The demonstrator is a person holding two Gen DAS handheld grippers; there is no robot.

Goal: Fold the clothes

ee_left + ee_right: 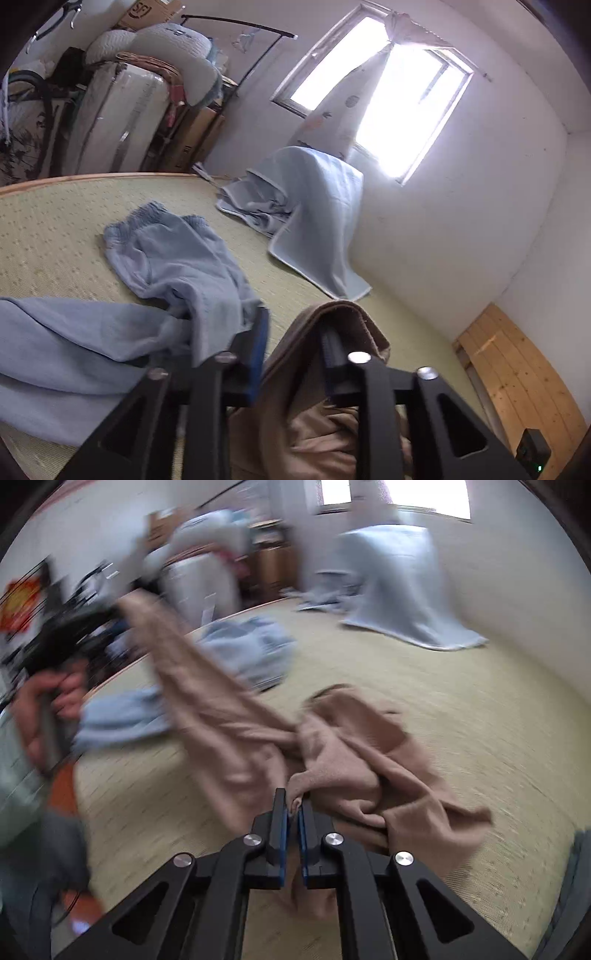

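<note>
Brown garment lifted, no fold made yet.
It hangs bunched over the mat between my hands: right jaws pinched shut on its edge, left jaws parted, cloth draped over one finger. The blue trousers lie crumpled, untouched.

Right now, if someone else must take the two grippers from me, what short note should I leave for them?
Right gripper: jaws shut on an edge of the brown garment.
Left gripper: jaws apart, the brown garment draped over one finger, not pinched.
The brown garment hangs bunched between the two grippers, partly on the mat.
The light blue trousers lie unfolded on the mat; a blue blanket is draped near the window.
Done: nothing looks folded yet.
Left: spread the brown garment flat and fold it, then probably the trousers.
</note>
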